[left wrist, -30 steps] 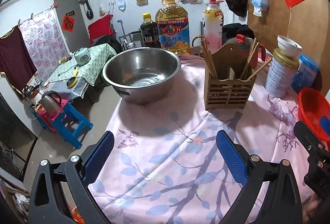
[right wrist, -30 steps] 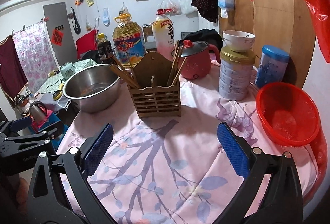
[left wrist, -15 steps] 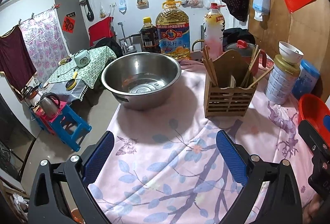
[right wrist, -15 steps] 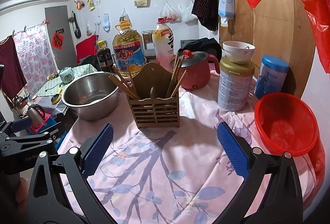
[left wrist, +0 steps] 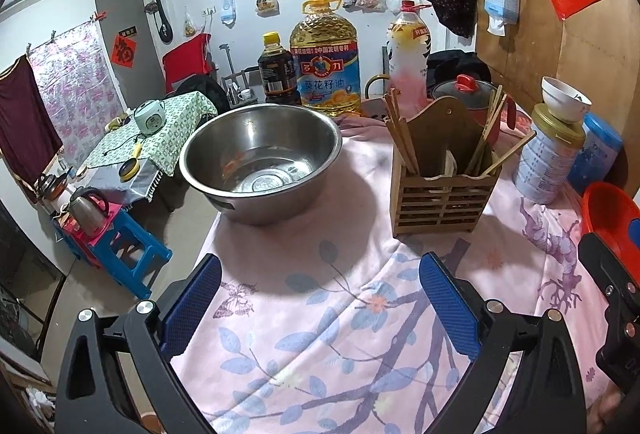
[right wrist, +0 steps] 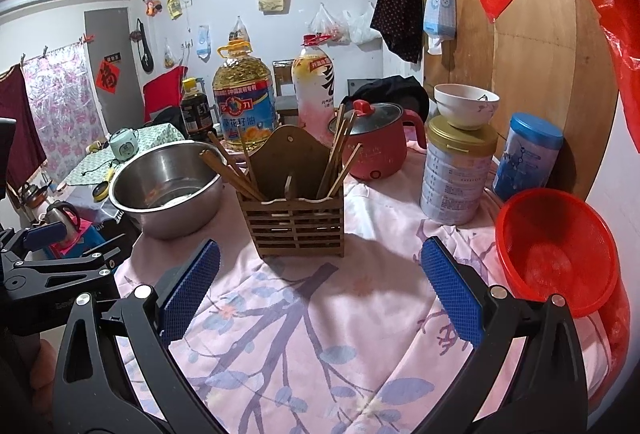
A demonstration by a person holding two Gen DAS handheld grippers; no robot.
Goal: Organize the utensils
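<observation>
A slatted wooden utensil holder (left wrist: 442, 198) (right wrist: 301, 222) stands on the pink flowered tablecloth. Chopsticks (left wrist: 402, 132) (right wrist: 228, 166) lean out of its left compartment, and more chopsticks (right wrist: 340, 150) lean out of its right one. A steel bowl (left wrist: 260, 158) (right wrist: 168, 186) sits to its left with nothing clear inside. My left gripper (left wrist: 320, 294) hovers open over the cloth, well short of the bowl and holder. Equally wide open, my right gripper (right wrist: 320, 282) faces the holder from a short way back. Neither holds anything.
Oil bottles (left wrist: 326, 54) stand behind the bowl. A red electric pot (right wrist: 376, 150), a tin with a white bowl on it (right wrist: 456, 170), a blue canister (right wrist: 528, 158) and a red basket (right wrist: 556, 254) fill the right side. The table's left edge drops to the floor.
Both grippers have drawn back and risen a little, so the holder and bowl look smaller and farther. Nothing was gripped or moved.
</observation>
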